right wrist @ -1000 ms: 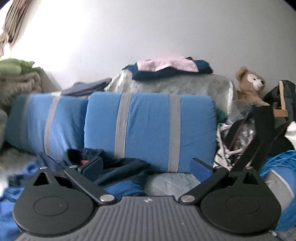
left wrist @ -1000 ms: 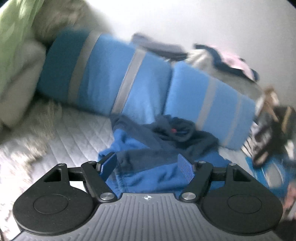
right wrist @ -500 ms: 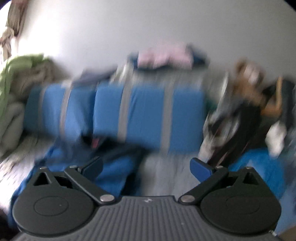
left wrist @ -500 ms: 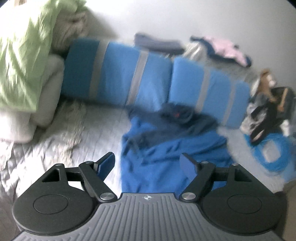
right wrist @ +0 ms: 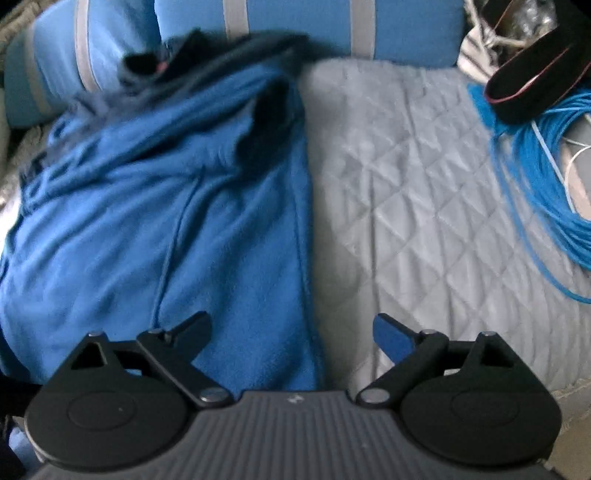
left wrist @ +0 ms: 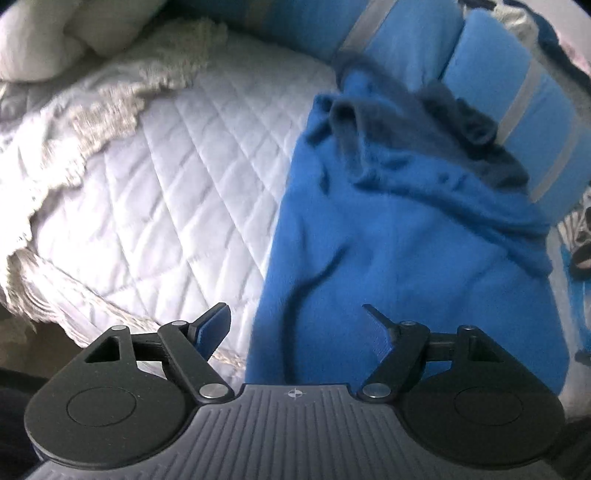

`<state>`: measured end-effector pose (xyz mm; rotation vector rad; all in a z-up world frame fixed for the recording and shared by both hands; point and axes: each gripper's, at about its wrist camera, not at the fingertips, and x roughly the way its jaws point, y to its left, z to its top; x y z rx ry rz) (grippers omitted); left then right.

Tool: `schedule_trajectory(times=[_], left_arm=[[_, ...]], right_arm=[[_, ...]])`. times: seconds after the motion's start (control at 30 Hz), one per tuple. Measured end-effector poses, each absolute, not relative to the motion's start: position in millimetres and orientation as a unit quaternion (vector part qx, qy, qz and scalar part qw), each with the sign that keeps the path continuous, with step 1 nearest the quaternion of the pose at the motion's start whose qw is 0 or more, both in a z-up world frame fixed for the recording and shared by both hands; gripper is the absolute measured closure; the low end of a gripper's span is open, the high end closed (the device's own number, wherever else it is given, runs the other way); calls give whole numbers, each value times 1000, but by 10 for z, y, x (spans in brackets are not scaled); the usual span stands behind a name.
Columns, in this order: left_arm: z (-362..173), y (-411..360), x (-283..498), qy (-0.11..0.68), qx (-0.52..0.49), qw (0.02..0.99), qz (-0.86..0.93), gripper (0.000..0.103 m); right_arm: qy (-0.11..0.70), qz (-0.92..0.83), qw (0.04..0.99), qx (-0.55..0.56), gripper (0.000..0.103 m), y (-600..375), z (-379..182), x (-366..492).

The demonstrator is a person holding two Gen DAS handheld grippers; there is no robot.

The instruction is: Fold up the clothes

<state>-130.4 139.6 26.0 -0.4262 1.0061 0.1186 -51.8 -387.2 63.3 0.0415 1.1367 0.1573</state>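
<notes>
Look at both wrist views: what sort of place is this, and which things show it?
Probably a bedroom: a white quilted bed cover, blue striped pillows at its far edge, and a blue fleece garment spread out for folding. A coil of blue cord lies alongside.

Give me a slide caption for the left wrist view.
Open left tool above the blue fleece garment on a quilted bedspread.

Each wrist camera looks down and forward, close above the quilted bed (left wrist: pixel 192 177). The left view covers the blue fleece's (left wrist: pixel 406 240) left edge, the right view its right edge; both share the fleece and striped cushions (right wrist: pixel 303 22).
</notes>
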Motion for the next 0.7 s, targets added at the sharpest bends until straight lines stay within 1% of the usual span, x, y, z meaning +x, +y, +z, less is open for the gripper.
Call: schedule_trajectory(times=[0.07,0.13,0.2,0.23,0.27,0.3,0.33,0.37,0.4,0.43,0.57,0.7], left_arm=[[137,1422,-1308,491,-223,840,54,41],[48,1447,-1304,501,-237,830,59,42],[29,1428,-1306,501,-233,832,61,42],[20,1418,-1307,501,-230,832,61,42],[12,1409,-1309,500,-228,833,62,42],[12,1390,-1317,499,-221,835,61,47],[17,1367,-1312,502,-218,835,46,60],[22,1345,-1304,506,-216,835,30,86],[47,1359,-1302,504,-225,834,17,91],[75,1378,-1301,502,-236,832,4,91],[234,1462,-1331,473,-269,838,-33,93],[520,1610,-1260,420,-286,859,-62,93]], right_arm=[[552,76,830,19,7,-3843,535,-453],[567,78,820,17,10,-3814,436,-388],[582,73,810,18,16,-3799,343,-328],[589,67,805,20,21,-3810,300,-313],[592,68,802,24,23,-3818,287,-314],[596,68,800,28,29,-3826,274,-315],[598,69,798,32,36,-3833,266,-318],[595,75,800,35,56,-3834,309,-344],[592,81,801,37,70,-3835,352,-370],[588,87,803,40,93,-3837,394,-396],[575,111,809,53,94,-3845,566,-498],[535,121,828,114,94,-4006,785,-449]])
